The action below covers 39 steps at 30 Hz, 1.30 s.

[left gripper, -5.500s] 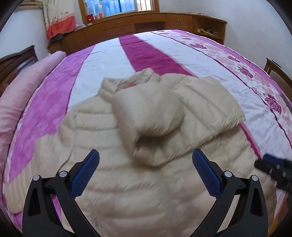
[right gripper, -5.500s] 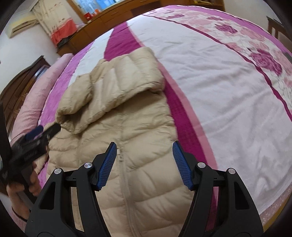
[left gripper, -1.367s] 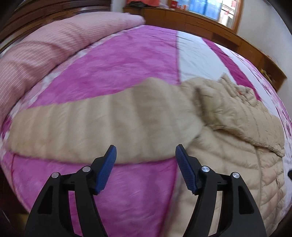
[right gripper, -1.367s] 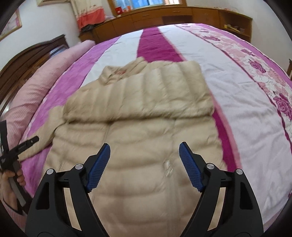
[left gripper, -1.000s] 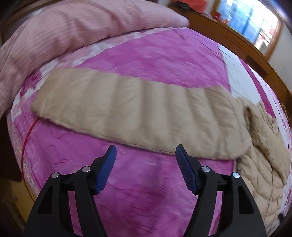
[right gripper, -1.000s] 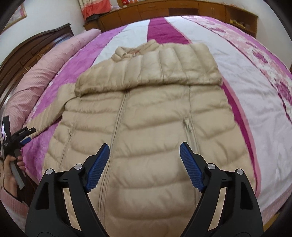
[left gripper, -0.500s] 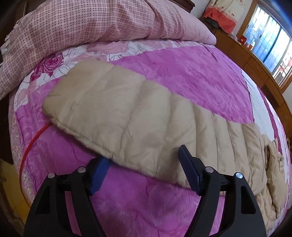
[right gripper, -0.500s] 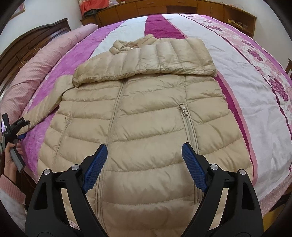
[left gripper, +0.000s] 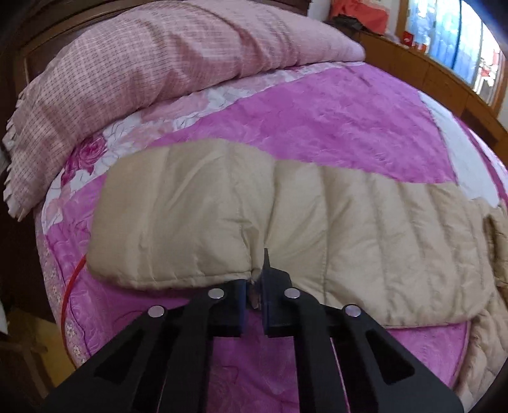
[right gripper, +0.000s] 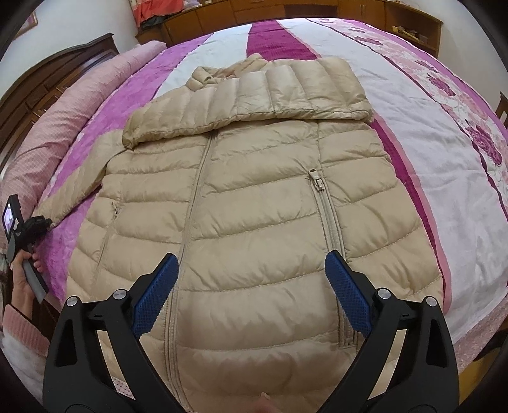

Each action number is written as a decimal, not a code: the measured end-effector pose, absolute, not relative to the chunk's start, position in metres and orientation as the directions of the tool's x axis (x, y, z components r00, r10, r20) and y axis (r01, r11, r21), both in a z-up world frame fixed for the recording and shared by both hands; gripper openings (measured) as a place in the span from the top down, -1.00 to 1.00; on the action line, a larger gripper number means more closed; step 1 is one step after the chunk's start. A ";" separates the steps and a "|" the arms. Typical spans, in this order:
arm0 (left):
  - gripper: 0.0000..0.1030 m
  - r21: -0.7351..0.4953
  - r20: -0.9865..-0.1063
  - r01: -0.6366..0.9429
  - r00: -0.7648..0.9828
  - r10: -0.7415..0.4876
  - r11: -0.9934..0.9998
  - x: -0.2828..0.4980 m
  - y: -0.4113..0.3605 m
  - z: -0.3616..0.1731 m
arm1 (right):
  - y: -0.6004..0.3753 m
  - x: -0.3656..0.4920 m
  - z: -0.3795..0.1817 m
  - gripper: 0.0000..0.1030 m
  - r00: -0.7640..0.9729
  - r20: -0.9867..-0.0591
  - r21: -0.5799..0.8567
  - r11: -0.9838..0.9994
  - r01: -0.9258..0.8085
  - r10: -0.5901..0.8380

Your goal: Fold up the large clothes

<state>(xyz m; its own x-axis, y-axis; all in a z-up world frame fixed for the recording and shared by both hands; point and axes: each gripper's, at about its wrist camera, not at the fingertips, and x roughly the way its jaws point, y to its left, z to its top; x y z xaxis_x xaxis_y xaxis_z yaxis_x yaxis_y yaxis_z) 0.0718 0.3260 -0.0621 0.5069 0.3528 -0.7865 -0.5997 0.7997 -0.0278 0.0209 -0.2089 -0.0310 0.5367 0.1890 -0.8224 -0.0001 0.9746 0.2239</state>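
A beige puffer jacket lies front-up on the bed, one sleeve folded across its chest. Its other sleeve stretches out flat over the pink bedspread. My left gripper is shut on that sleeve's near edge, and the fabric puckers between its pads. It also shows in the right wrist view as the left gripper at the sleeve's end, held by a hand. My right gripper hovers over the jacket's lower front, its jaws opening, with nothing pinched between them.
The bedspread is striped pink, magenta and white. A rolled pink checked quilt lies along the headboard side, against dark wooden furniture. A wooden cabinet runs along the far wall. The bed's edge drops off just below the left gripper.
My left gripper came in to the sleeve's near edge and shut on it. The right gripper's jaws spread a little wider over the jacket's lower front.
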 end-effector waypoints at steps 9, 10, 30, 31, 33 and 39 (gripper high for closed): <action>0.88 -0.086 -0.682 -0.540 0.644 0.346 0.837 0.043 0.303 -0.009 | -0.214 0.020 -0.026 -0.81 0.535 -0.811 0.267 0.964 -0.021 0.236; 0.88 -0.091 -0.664 -0.523 0.666 0.340 0.848 0.041 0.297 0.000 | -0.215 0.020 -0.025 -0.81 0.537 -0.810 0.270 0.963 -0.019 0.237; 0.89 -0.205 -0.425 -0.133 0.905 0.035 0.970 0.046 0.152 0.119 | -0.253 0.019 -0.010 -0.81 0.590 -0.777 0.311 0.949 0.051 0.222; 0.89 -0.207 -0.423 -0.113 0.906 0.015 0.972 0.047 0.144 0.120 | -0.256 0.018 -0.009 -0.81 0.595 -0.773 0.314 0.948 0.058 0.220; 0.89 -0.211 -0.425 -0.069 0.905 -0.028 0.975 0.053 0.124 0.121 | -0.263 0.017 -0.006 -0.81 0.604 -0.767 0.320 0.945 0.072 0.214; 0.89 -0.219 -0.453 0.054 0.879 -0.150 0.974 0.071 0.069 0.109 | -0.279 0.013 -0.003 -0.81 0.625 -0.755 0.329 0.939 0.101 0.197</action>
